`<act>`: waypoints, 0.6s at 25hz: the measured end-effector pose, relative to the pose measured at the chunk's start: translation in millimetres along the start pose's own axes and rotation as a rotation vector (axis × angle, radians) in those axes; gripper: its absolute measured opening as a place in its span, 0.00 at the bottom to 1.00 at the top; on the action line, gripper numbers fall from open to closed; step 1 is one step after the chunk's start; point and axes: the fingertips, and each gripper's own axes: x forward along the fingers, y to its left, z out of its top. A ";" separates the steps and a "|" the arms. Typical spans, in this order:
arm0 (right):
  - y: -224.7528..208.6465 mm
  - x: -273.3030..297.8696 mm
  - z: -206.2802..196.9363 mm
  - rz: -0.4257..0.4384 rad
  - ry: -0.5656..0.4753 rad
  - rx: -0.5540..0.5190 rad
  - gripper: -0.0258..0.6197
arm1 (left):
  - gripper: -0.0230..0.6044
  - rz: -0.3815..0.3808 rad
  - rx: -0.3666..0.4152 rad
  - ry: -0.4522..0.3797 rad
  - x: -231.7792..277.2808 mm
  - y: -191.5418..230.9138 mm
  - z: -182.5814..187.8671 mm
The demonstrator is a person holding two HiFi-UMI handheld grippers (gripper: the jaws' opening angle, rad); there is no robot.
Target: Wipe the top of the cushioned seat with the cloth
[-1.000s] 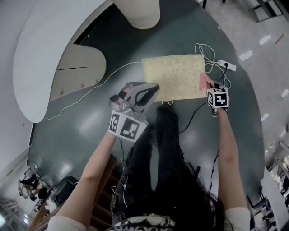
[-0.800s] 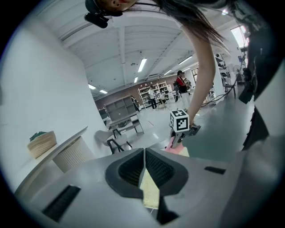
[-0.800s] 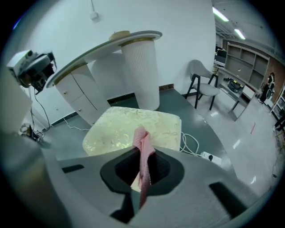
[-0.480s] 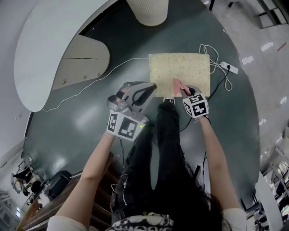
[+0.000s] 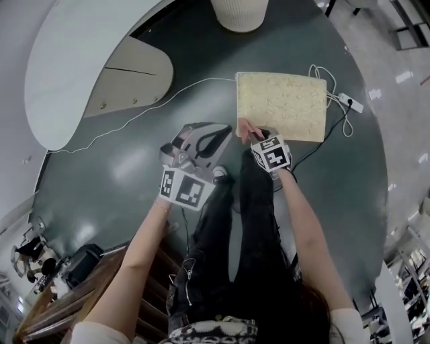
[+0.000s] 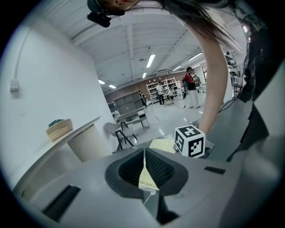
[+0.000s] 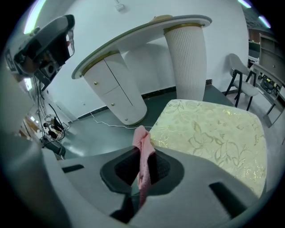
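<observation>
The cushioned seat (image 5: pixel 285 104) is a pale yellow square with a flower pattern, low on the dark green floor. My right gripper (image 5: pixel 250 133) is at the seat's near left corner, shut on a pink cloth (image 5: pixel 242 126). In the right gripper view the cloth (image 7: pixel 143 149) stands pinched between the jaws of the right gripper (image 7: pixel 142 167), with the seat (image 7: pixel 213 129) just beyond. My left gripper (image 5: pixel 216 138) hovers left of the seat above the floor, shut with nothing in it. The left gripper view has the left gripper (image 6: pixel 144 167) closed, and the seat (image 6: pixel 161 144) beyond it.
A white ribbed column (image 5: pixel 240 13) stands beyond the seat, under a curved white counter (image 5: pixel 67 67) with a cabinet (image 5: pixel 131 74). A white cable (image 5: pixel 168 104) crosses the floor. A power strip (image 5: pixel 353 102) with cords lies right of the seat. The person's legs (image 5: pixel 235 222) stand just before it.
My right gripper has moved left with the pink cloth, from the seat's near right corner to its near left corner. The left gripper stays shut and where it was.
</observation>
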 end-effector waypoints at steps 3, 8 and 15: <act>-8.2 7.1 -5.9 -0.020 0.020 0.010 0.06 | 0.06 0.001 -0.004 0.010 -3.8 -1.2 -7.6; -43.2 -4.5 -26.8 -0.093 0.051 0.053 0.06 | 0.06 -0.013 -0.007 0.008 -3.0 -6.5 -10.2; -113.2 -52.7 -64.1 -0.225 0.070 0.171 0.05 | 0.06 -0.068 0.002 -0.015 17.7 -19.8 7.0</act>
